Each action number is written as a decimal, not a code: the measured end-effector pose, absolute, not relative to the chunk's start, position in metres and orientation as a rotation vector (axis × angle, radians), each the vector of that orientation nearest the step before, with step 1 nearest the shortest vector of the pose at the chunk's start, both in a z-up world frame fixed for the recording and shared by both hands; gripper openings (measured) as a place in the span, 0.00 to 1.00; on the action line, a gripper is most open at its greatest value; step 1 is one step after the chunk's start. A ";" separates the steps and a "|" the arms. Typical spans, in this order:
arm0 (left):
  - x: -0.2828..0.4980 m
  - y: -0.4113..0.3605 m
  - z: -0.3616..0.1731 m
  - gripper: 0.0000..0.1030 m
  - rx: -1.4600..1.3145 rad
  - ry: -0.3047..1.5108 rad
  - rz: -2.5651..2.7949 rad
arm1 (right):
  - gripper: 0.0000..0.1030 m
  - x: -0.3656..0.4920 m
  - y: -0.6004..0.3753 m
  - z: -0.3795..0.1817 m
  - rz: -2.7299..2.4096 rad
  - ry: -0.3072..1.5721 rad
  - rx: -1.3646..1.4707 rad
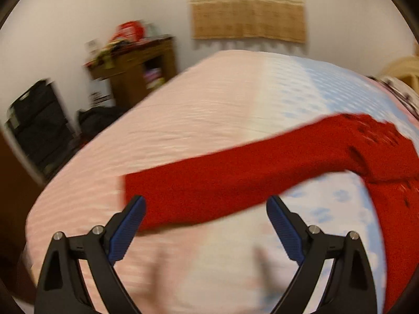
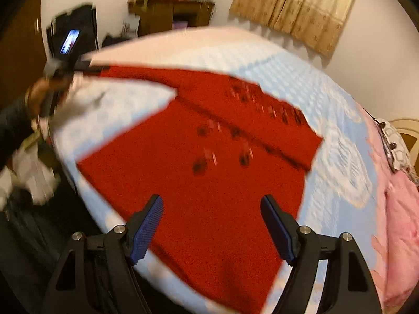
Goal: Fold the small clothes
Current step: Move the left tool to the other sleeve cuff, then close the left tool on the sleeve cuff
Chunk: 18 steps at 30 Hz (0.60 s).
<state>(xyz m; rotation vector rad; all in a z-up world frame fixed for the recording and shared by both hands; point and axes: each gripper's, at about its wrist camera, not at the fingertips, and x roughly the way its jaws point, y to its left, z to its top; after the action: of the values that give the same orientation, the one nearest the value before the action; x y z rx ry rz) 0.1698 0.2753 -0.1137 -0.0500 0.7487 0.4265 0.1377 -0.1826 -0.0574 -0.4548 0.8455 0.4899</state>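
**Red sweater spread out on the bed**

Sweater first: the red sweater (image 2: 209,172) lies flat on the bed (image 2: 327,120), with its body near the bed's edge. One long sleeve (image 1: 235,180) stretches out to the side. Small dark marks dot the chest. It looks soft, floppy and light, so it will bend and droop when lifted. It will likely not slip much, because knit cloth is a bit rough. A good place to take hold is the end of the sleeve, or a bottom corner of the body.

The left tool (image 1: 205,201) is wide open and holds nothing. It hangs just above the sleeve end. The right tool (image 2: 212,198) is wide open too, over the lower part of the body, holding nothing.

The bed has a pink, white and blue cover. A pink blanket (image 2: 398,222) sits on one side. Behind it are a curtain (image 2: 296,7), a brown cabinet (image 1: 136,70) with stuff on top, and dark bags (image 1: 39,120) by the white wall. Everything is blurry.
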 end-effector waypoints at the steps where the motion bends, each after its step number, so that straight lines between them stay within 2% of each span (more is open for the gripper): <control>1: 0.168 0.290 -0.115 0.93 -0.071 0.744 0.469 | 0.75 0.147 -0.172 -0.057 0.502 0.829 -0.428; 6: 0.171 0.348 -0.131 0.93 -0.203 0.774 0.591 | 0.75 0.173 -0.115 -0.076 0.575 0.827 -0.317; 12: 0.192 0.366 -0.152 0.89 -0.252 0.827 0.563 | 0.75 0.176 -0.069 -0.108 0.671 0.901 -0.311; 14: 0.198 0.368 -0.159 0.83 -0.269 0.856 0.552 | 0.75 0.177 -0.063 -0.113 0.676 0.908 -0.319; 17: 0.203 0.368 -0.167 0.69 -0.280 0.886 0.530 | 0.75 0.180 -0.062 -0.116 0.669 0.918 -0.302; 18: 0.203 0.366 -0.167 0.56 -0.270 0.887 0.522 | 0.75 0.181 -0.062 -0.118 0.668 0.922 -0.295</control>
<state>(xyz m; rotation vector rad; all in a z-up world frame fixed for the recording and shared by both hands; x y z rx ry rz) 0.2035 0.3660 -0.1670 -0.2696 0.8867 0.5222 0.1807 -0.0624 -0.1178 -0.2951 0.9221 0.6683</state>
